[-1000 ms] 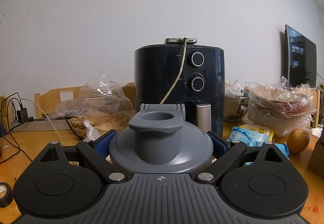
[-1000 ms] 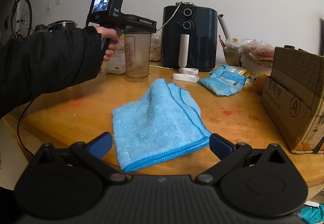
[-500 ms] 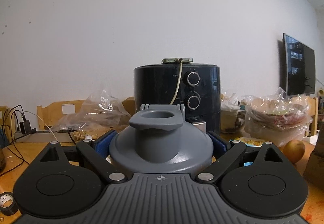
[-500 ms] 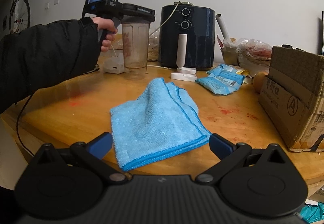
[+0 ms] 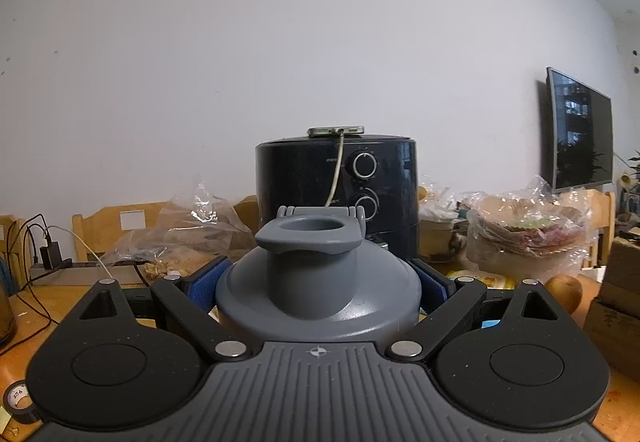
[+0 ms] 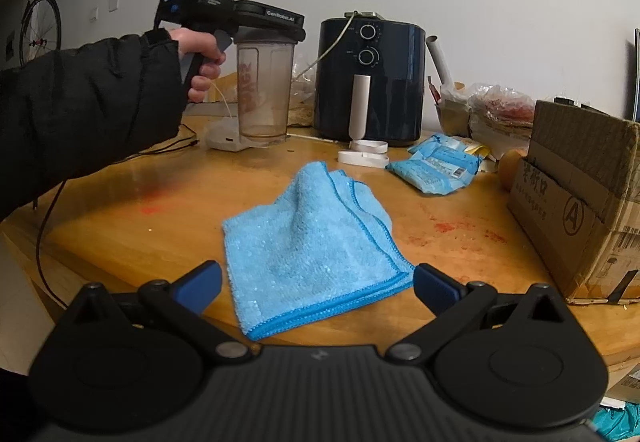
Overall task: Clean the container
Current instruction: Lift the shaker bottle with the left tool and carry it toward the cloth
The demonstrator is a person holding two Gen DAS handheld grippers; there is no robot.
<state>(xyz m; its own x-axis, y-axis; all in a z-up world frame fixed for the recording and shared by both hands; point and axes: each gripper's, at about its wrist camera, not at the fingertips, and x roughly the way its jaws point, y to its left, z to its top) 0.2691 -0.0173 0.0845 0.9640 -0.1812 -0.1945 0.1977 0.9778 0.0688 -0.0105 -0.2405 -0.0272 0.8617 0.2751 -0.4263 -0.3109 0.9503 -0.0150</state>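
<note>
A translucent plastic container [image 6: 264, 90] with a grey spouted lid [image 5: 318, 282] hangs just above the wooden table [image 6: 120, 226], back left in the right wrist view. My left gripper [image 5: 320, 280] is shut on the lid, its blue pads pressing both sides. A person's hand in a black sleeve [image 6: 80, 110] holds that gripper [image 6: 268, 30]. A folded blue cloth [image 6: 308, 242] lies at the table's front. My right gripper [image 6: 318, 282] hovers open over the cloth's near edge, holding nothing.
A black air fryer [image 6: 368, 78] stands behind the cloth, with a white stand [image 6: 362, 156] and blue packets [image 6: 434, 166] before it. A cardboard box [image 6: 580, 210] fills the right side. Plastic bags [image 5: 524, 234], a fruit [image 5: 564, 292], cables [image 5: 48, 242] and a tape roll [image 5: 18, 400] crowd the table.
The left gripper has risen with the container, lifting its base off the table. The right gripper has stayed open over the cloth.
</note>
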